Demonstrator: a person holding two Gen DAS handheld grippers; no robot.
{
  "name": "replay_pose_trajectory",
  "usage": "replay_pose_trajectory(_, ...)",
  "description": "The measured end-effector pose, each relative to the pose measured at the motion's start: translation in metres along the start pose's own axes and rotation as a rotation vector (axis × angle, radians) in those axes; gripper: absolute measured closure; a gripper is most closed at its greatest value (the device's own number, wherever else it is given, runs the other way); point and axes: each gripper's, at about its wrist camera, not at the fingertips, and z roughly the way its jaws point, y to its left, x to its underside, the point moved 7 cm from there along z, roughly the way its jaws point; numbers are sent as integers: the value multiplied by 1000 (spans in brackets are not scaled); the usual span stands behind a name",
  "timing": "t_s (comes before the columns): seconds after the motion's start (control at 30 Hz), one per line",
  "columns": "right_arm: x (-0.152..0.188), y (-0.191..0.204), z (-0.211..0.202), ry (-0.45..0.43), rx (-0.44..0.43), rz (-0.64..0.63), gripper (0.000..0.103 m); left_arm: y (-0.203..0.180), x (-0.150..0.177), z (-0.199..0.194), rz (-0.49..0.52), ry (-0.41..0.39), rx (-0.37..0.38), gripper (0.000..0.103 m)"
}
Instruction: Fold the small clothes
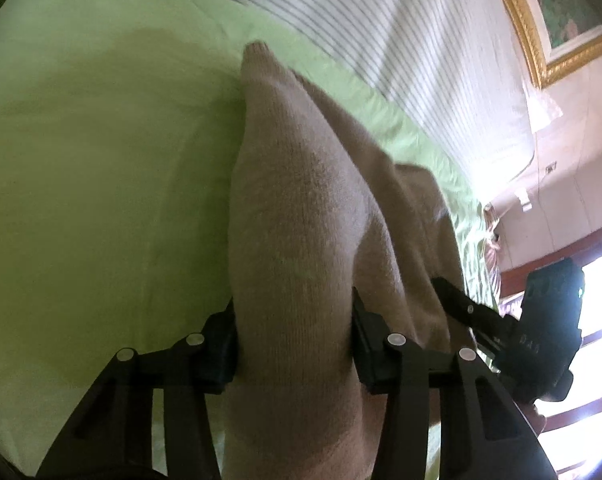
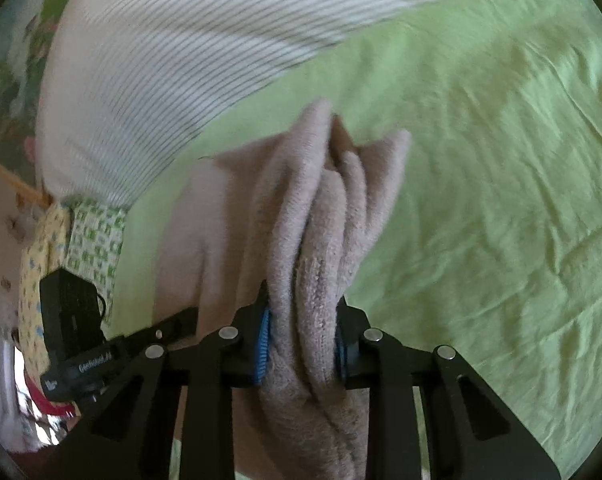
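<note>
A beige knitted garment hangs bunched between both grippers above a light green bedsheet. My left gripper is shut on one edge of it; the cloth fills the gap between the black fingers. My right gripper is shut on another bunched edge of the garment, pinched between blue pads. The right gripper shows at the right of the left wrist view, and the left gripper at the lower left of the right wrist view. The garment's lower part is hidden.
A white pillow with thin grey stripes lies at the bed's far side, also in the right wrist view. A gold-framed picture hangs on the wall. Patterned green and yellow cloths lie at the bed's edge.
</note>
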Motion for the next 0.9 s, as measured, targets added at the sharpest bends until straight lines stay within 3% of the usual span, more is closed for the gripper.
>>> replay_pose_trajectory(0.5,58,123,44,82,-193,-160,77,83,11,-128,-69,-169,-83,58)
replay_pose_trajectory(0.7,83,136,69,146,-196,-165,77,122,20,-129,-111,-141,-98,58)
replay_pose_trajectory(0.9,94,120,86,174,-142,-150,76,147,33,-113,-112,-92,-102,56)
